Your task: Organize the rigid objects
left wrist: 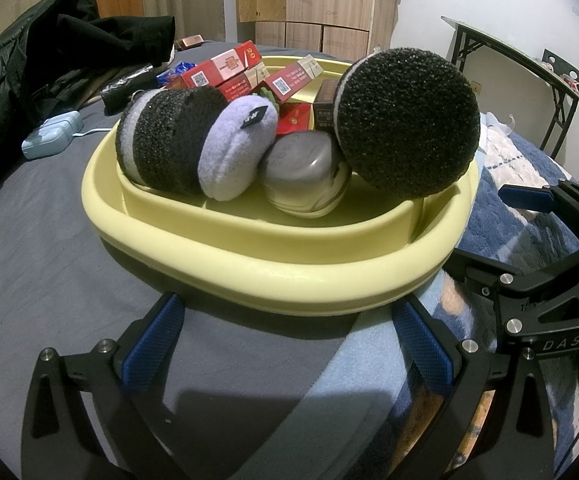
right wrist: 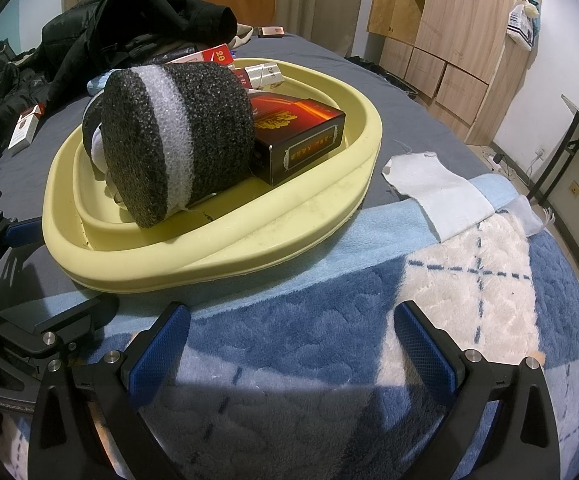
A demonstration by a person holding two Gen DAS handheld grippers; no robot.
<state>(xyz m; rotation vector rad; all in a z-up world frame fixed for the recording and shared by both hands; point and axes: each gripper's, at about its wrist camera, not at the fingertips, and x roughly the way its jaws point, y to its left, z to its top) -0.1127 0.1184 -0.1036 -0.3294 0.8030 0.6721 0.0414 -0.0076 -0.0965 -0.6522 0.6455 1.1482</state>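
Note:
A pale yellow tray (left wrist: 249,256) (right wrist: 329,196) rests on the bed. In it lie two black foam cylinders with white bands (left wrist: 405,124) (left wrist: 161,140) (right wrist: 177,136), a lilac plush pad (left wrist: 233,144), a silver-grey jar (left wrist: 301,164), red cigarette packs (left wrist: 221,66) and a dark red box (right wrist: 301,132). My left gripper (left wrist: 289,348) is open just in front of the tray's near rim, with nothing between its blue pads. Over the blue and white blanket, by the tray's right side, my right gripper (right wrist: 289,344) stands open and empty. The right gripper (left wrist: 529,200) also shows at the edge of the left wrist view.
Black clothing (left wrist: 49,64) is heaped at the back left of the bed. A light blue case (left wrist: 49,140) lies left of the tray, and loose cigarette packs (right wrist: 25,128) lie further off. A white cloth (right wrist: 437,192) lies on the blanket. Wooden cupboards (right wrist: 449,40) and a folding table (left wrist: 529,64) stand beyond.

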